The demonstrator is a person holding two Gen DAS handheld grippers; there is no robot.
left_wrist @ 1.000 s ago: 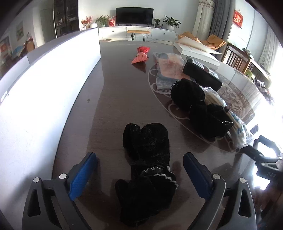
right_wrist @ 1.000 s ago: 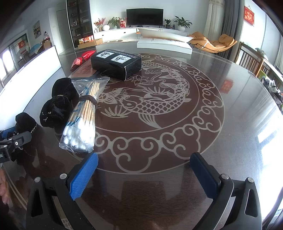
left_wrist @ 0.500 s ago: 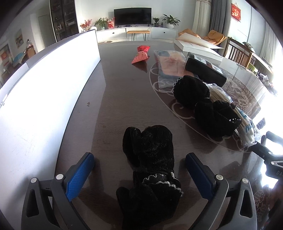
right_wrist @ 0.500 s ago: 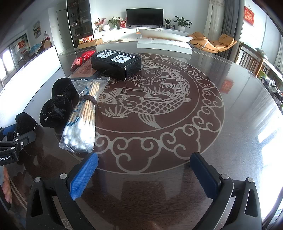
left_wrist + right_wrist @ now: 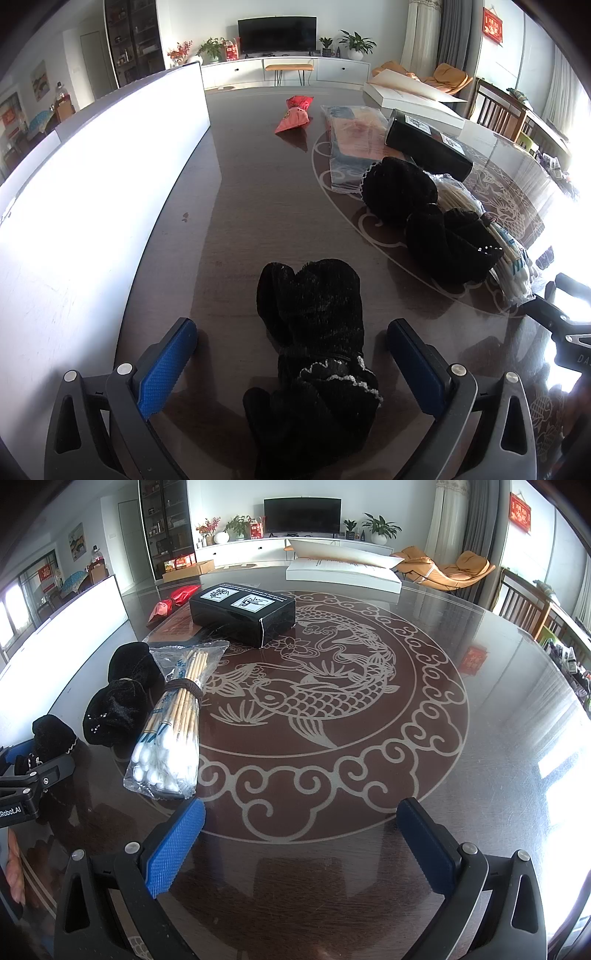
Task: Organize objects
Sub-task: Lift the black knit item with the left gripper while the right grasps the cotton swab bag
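Observation:
A black knitted glove [image 5: 314, 332] with white cuff trim lies flat on the dark table, its cuff between the blue pads of my left gripper [image 5: 291, 362], which is open and not touching it. Two more black gloves [image 5: 424, 214] sit to the right on the table's patterned disc, also visible as black gloves [image 5: 122, 698] in the right wrist view. Beside them lies a clear bag of cotton swabs [image 5: 173, 731]. My right gripper [image 5: 301, 843] hovers open over bare glass with nothing between its fingers. A black box [image 5: 243, 609] stands farther back.
A white panel [image 5: 92, 177] runs along the table's left edge. A red pouch [image 5: 293, 114], a flat plastic-wrapped packet [image 5: 354, 136] and a large white box [image 5: 343, 572] lie toward the far side. The fish-patterned disc [image 5: 332, 701] holds nothing at its centre and right.
The left gripper has tilted and drawn back slightly, so the glove sits a little farther forward between its pads. The right gripper has not moved.

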